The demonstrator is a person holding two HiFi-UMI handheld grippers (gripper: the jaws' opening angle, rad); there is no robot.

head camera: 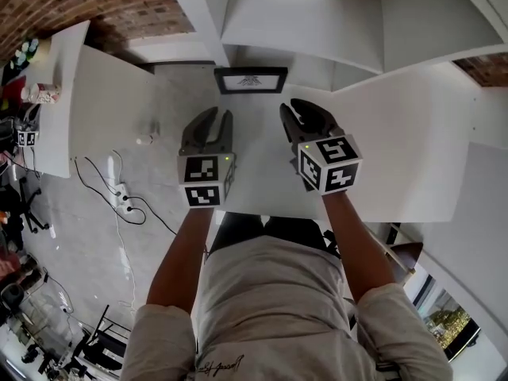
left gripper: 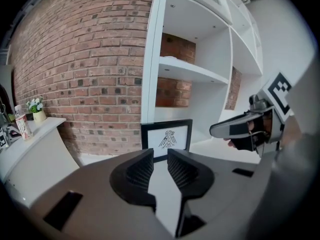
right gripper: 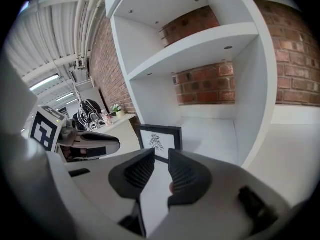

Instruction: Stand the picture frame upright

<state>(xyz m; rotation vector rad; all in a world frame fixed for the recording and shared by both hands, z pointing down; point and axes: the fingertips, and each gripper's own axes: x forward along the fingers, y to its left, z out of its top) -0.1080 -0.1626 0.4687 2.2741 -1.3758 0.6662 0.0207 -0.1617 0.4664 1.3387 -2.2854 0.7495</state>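
Note:
The black picture frame [head camera: 250, 79] with a white print of a bird figure stands upright at the table's far edge, by the foot of the white shelf unit. It also shows straight ahead in the left gripper view [left gripper: 166, 139] and the right gripper view [right gripper: 160, 141]. My left gripper [head camera: 216, 116] hangs short of the frame and slightly left of it. Its jaws stand a narrow gap apart with nothing between them [left gripper: 160, 159]. Likewise, my right gripper [head camera: 295, 111] is short of the frame on the right, apart from it. It is open and holds nothing [right gripper: 161, 159].
A white shelf unit [head camera: 349, 30] rises behind the white table [head camera: 397, 133], against a brick wall [left gripper: 85, 74]. A side counter [head camera: 55, 94] at the left carries a small plant and cups. A power strip with cables [head camera: 121, 193] lies on the floor to the left.

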